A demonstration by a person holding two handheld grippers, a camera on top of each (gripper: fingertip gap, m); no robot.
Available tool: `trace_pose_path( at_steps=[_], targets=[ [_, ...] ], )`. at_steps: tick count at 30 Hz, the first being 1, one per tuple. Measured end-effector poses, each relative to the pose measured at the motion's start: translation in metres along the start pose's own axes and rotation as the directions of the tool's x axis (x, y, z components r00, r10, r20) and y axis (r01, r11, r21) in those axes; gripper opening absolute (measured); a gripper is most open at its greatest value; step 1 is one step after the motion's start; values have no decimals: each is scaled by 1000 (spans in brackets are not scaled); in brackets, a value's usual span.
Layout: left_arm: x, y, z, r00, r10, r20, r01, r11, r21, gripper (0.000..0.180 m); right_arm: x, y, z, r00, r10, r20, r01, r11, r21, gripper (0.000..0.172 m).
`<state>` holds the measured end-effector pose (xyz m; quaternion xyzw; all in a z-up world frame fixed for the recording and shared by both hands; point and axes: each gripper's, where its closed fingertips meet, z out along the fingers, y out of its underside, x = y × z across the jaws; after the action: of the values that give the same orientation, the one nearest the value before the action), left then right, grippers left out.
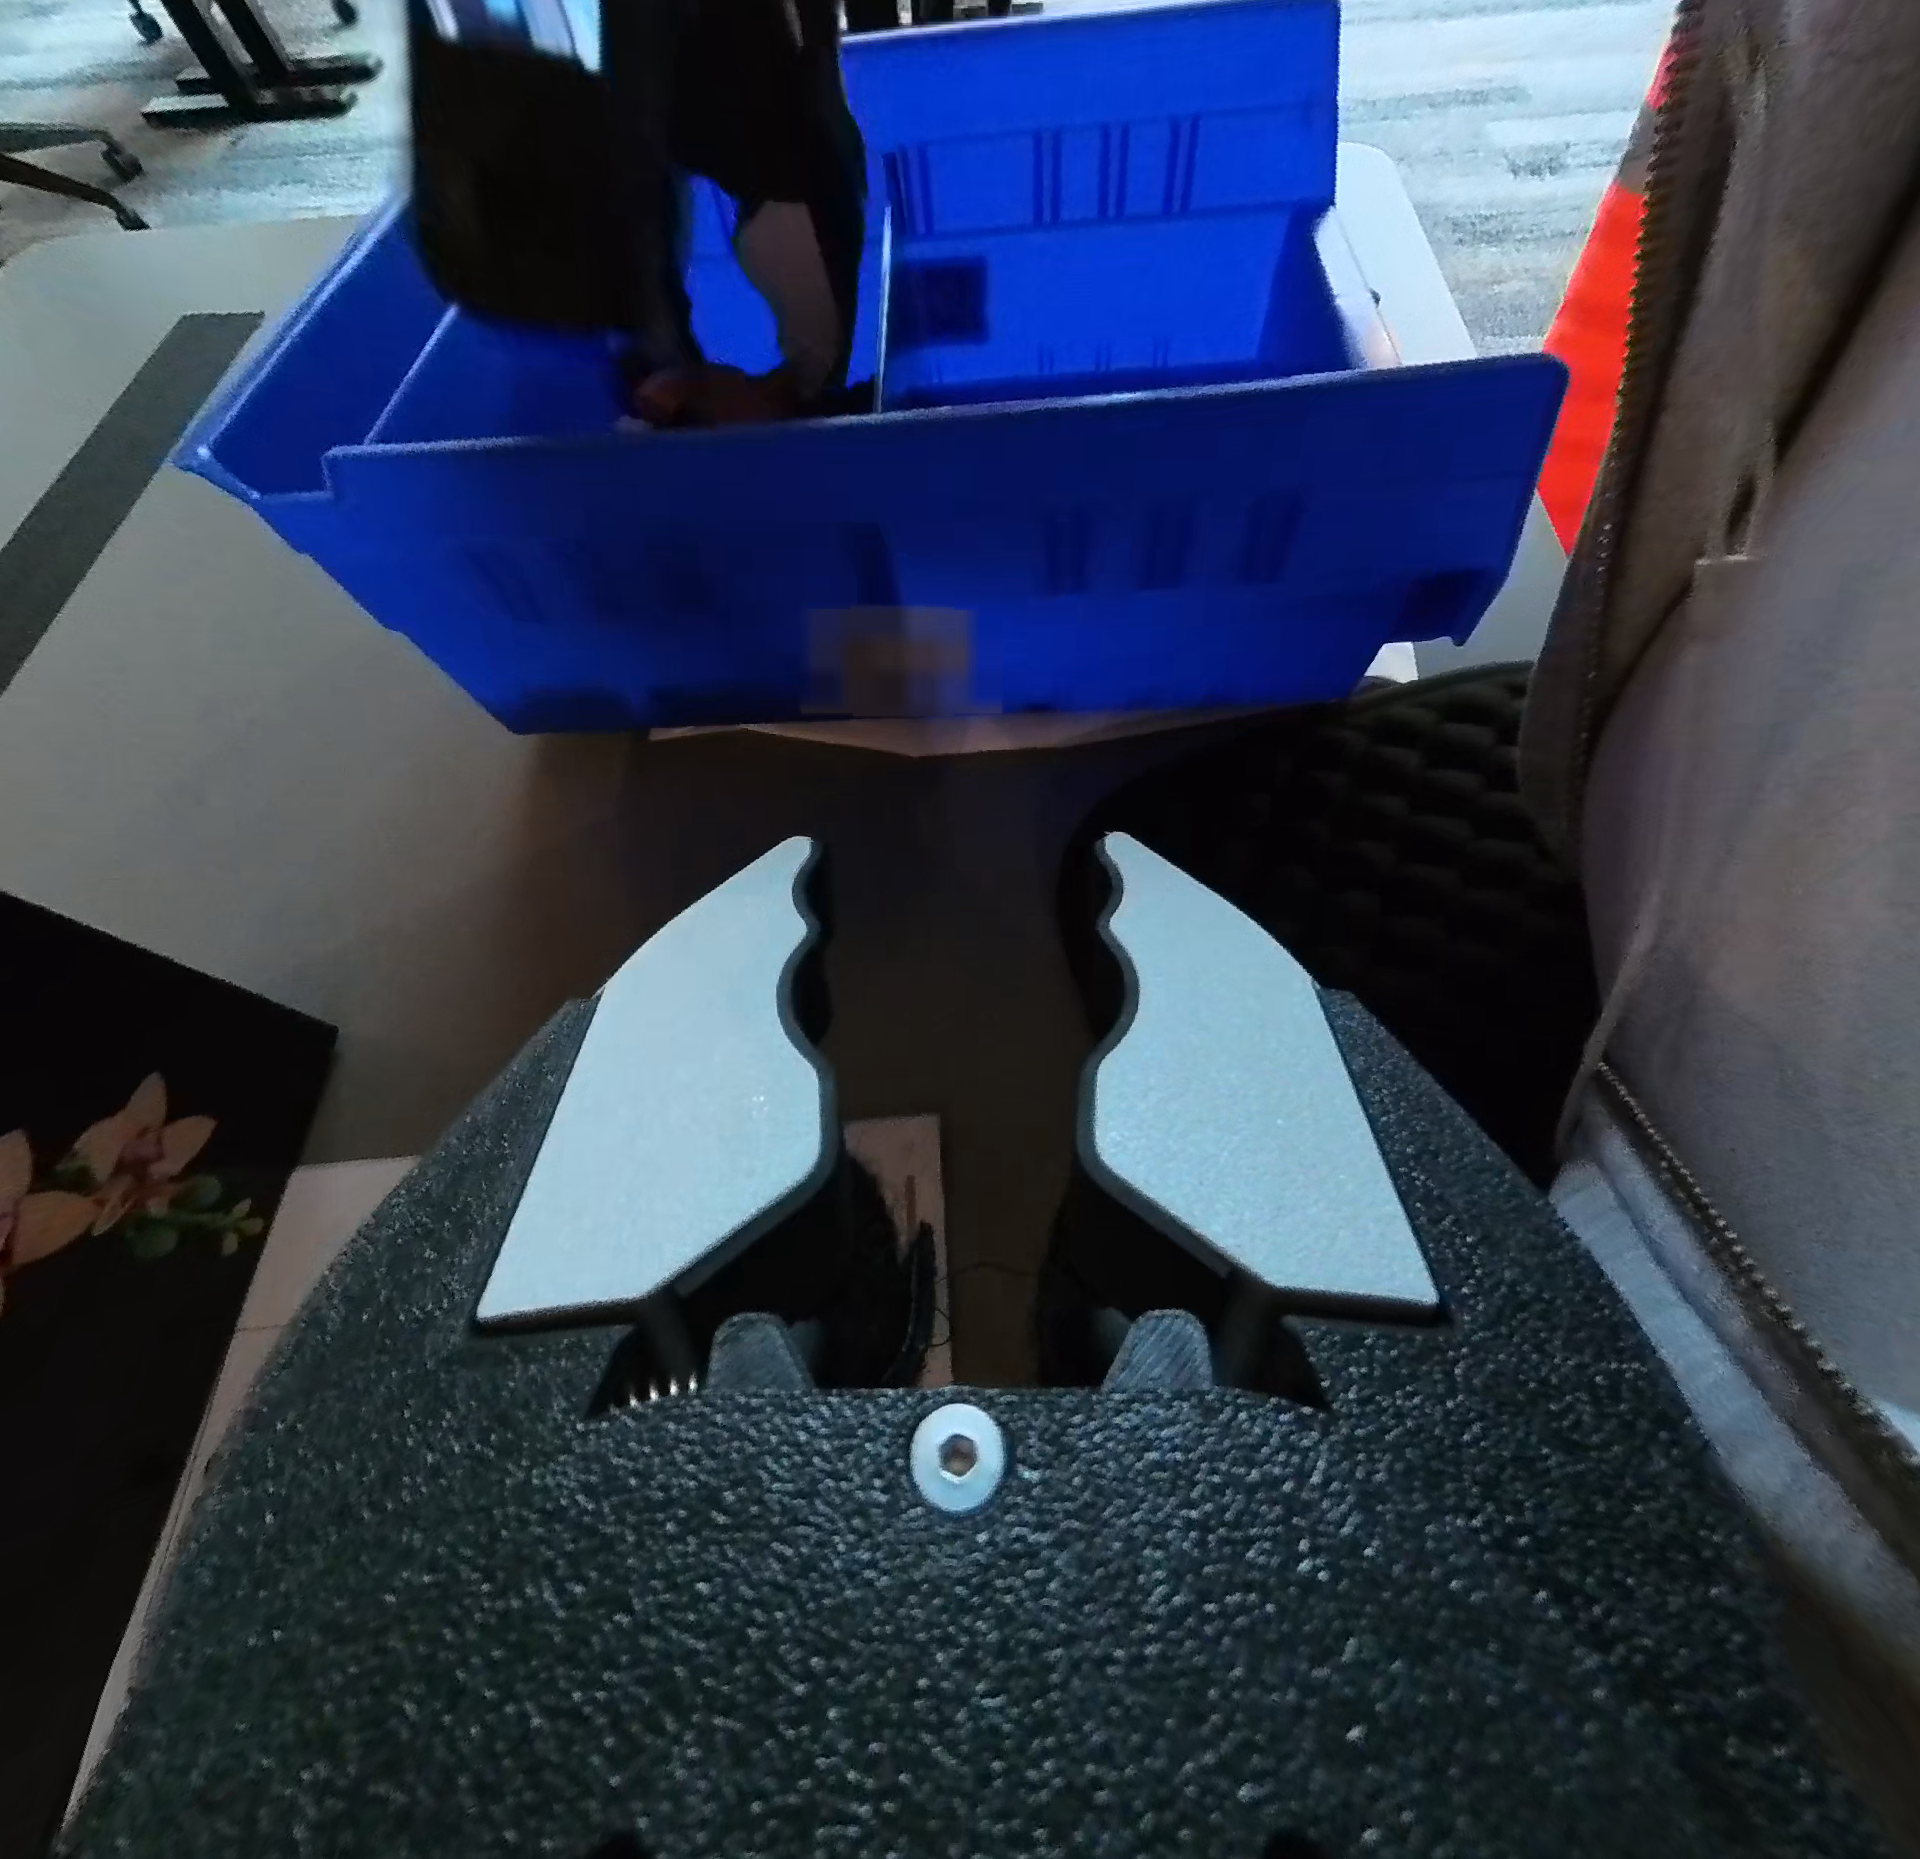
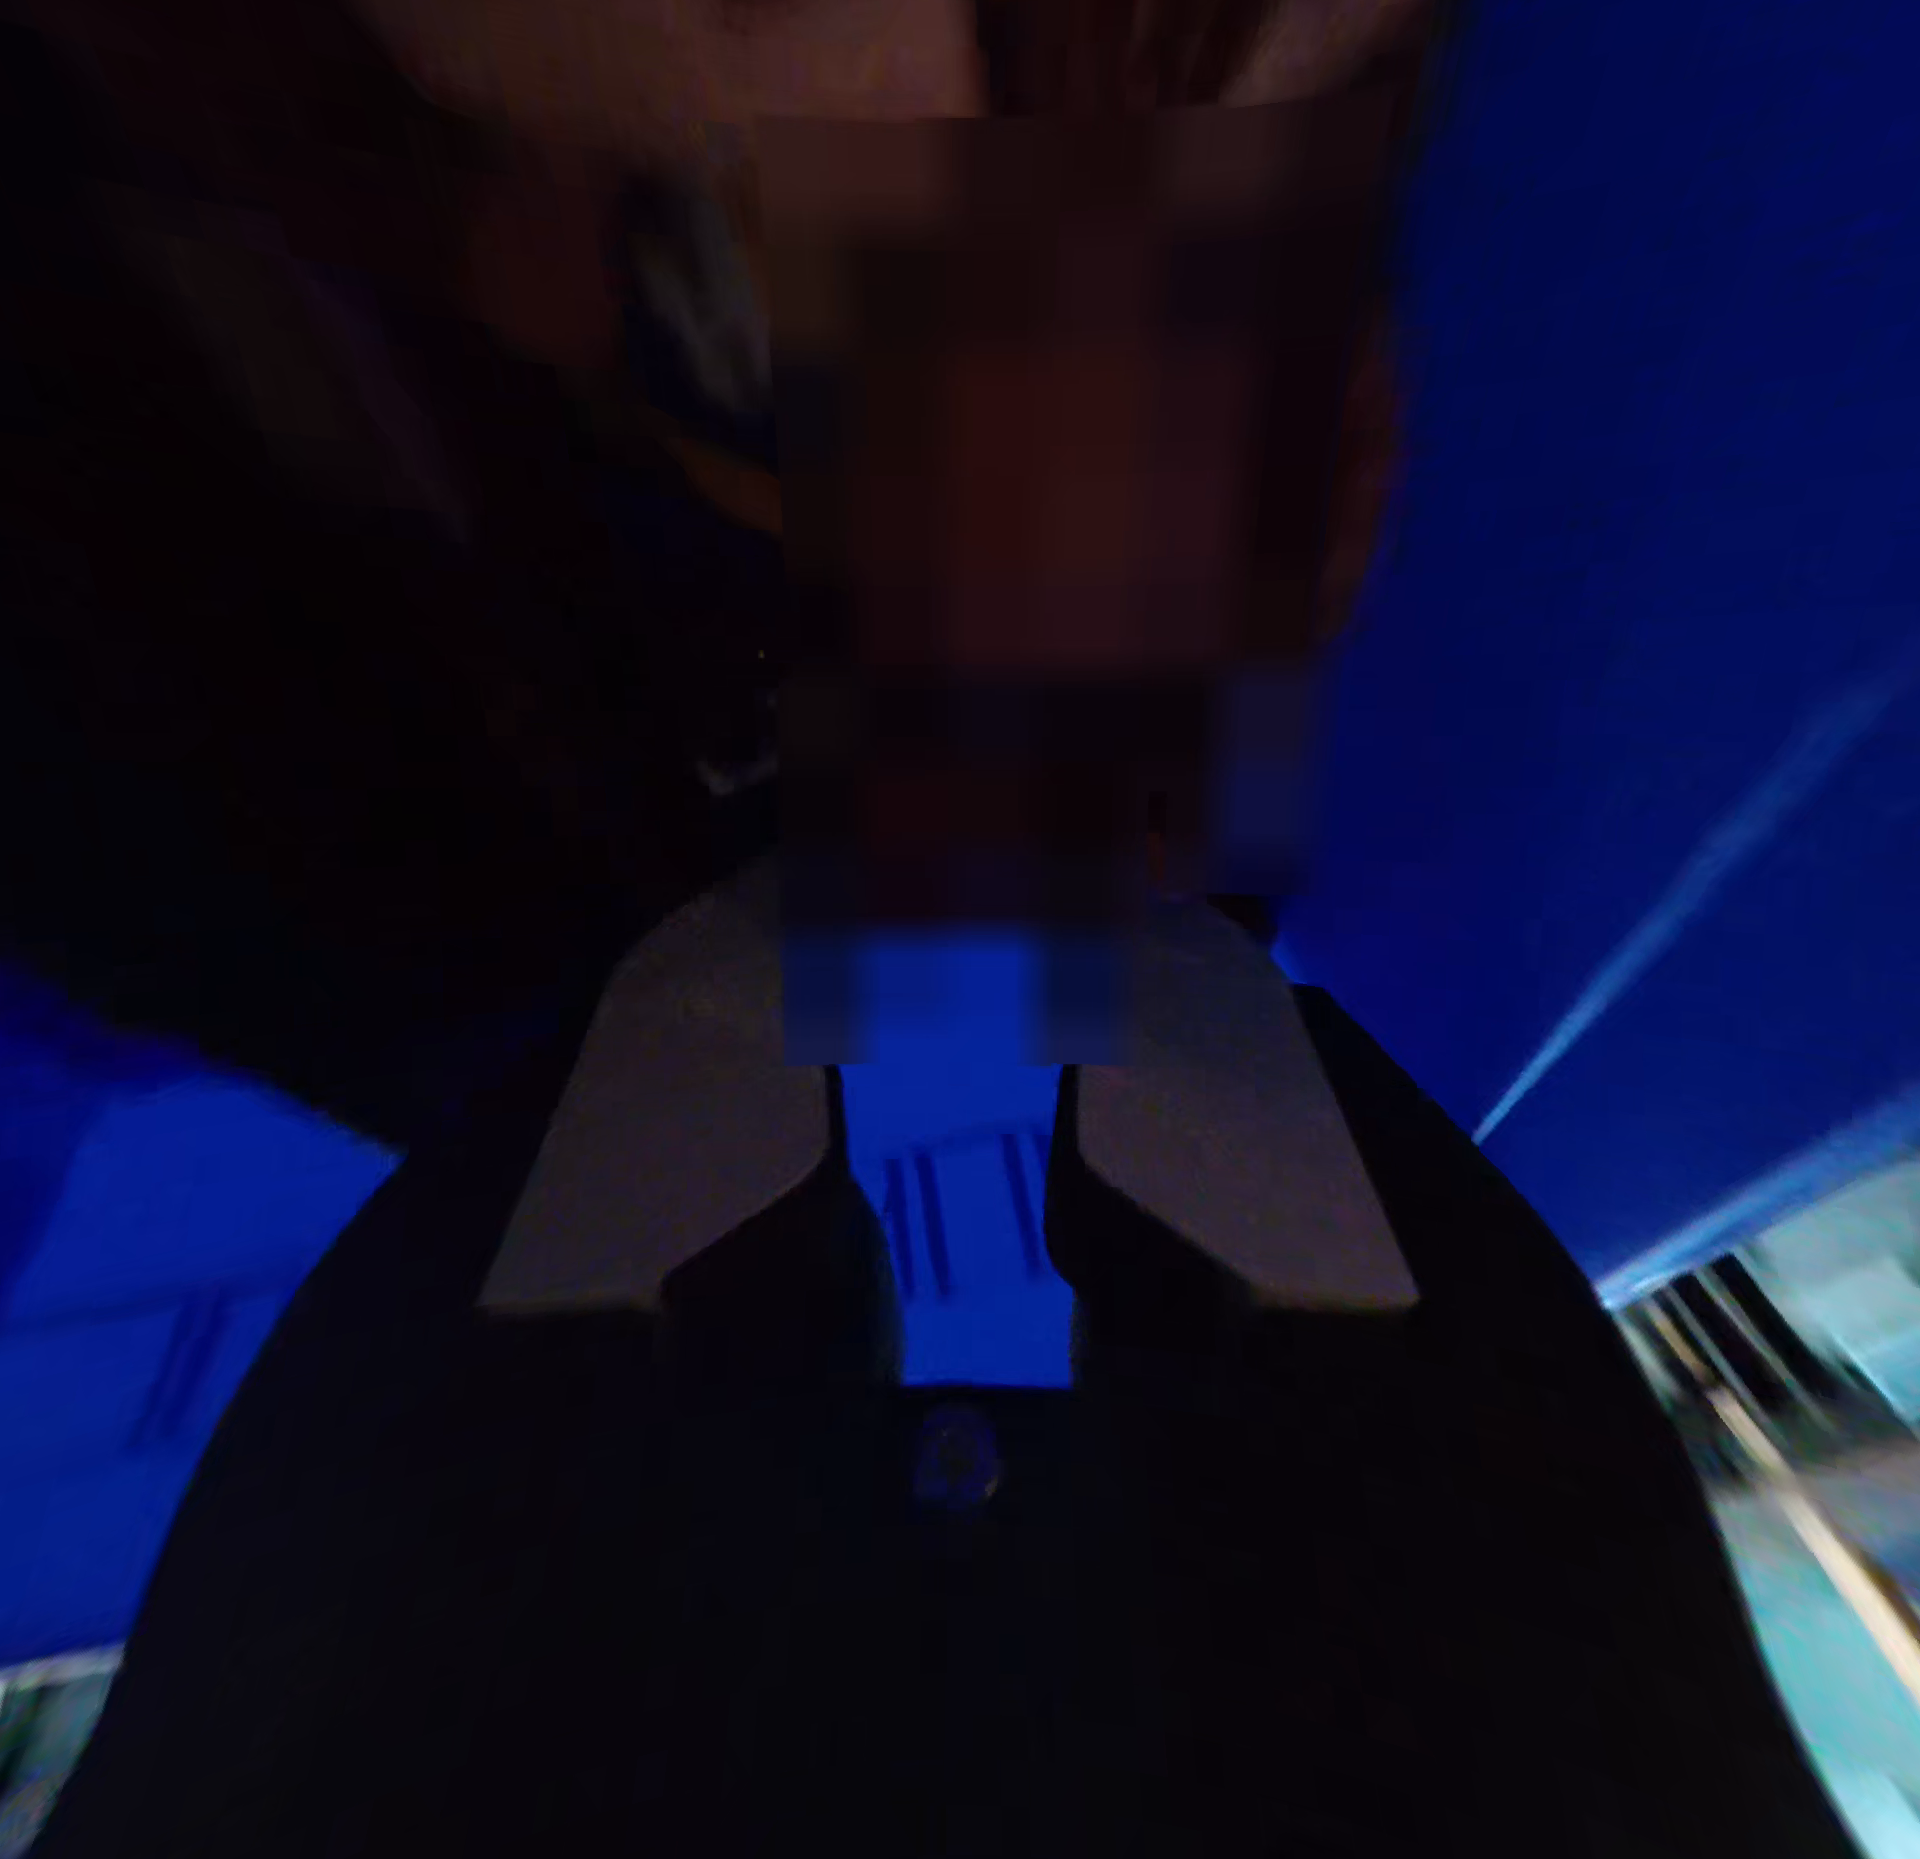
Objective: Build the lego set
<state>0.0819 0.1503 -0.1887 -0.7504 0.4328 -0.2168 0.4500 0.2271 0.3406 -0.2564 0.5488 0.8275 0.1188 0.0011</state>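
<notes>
My left gripper [image 1: 961,853] is open and empty. It hovers over a brown table [image 1: 935,791], just short of a blue bin's [image 1: 935,562] near wall. My right gripper [image 1: 727,334] reaches down into the bin's left compartment, over a reddish-brown thing [image 1: 717,396] on its floor. The right wrist view is dark and blurred. There my right gripper [image 2: 977,936] is inside the blue bin [image 2: 1610,459]. Its grey fingers [image 2: 686,1082] stand apart lower down, but a mosaic patch hides the tips. A dim reddish-brown shape lies ahead of them, and I cannot tell whether the pads touch it.
A thin divider [image 1: 883,303] splits the bin into two compartments. A brown-grey bag with a zipper [image 1: 1766,770] stands close on the right, with a black mesh item [image 1: 1351,874] beside it. A black mat with a flower picture [image 1: 125,1186] lies at the left.
</notes>
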Motion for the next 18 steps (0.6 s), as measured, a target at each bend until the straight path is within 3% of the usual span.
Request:
trace_pose_path(
  at_steps=[3,6,9,13,18],
  targets=[
    [0,0,0,1000,0,-4,0,1000,1,47,11,-43,-35,992,117,38,-123,927,356,34],
    [2,-1,1,1000,4,-9,-4,1000,3,47,29,-38,-65,980,194,36,-188,861,472,49],
    [2,-1,1,1000,3,-8,-3,1000,5,47,30,-18,-72,977,206,49,-205,864,461,54],
    [2,0,1,1000,-1,-8,1,1000,7,47,23,11,-70,986,168,21,-163,913,373,38],
    [2,2,2,1000,-5,-14,5,1000,5,47,12,25,-49,992,125,29,-128,970,205,35]
  ],
)
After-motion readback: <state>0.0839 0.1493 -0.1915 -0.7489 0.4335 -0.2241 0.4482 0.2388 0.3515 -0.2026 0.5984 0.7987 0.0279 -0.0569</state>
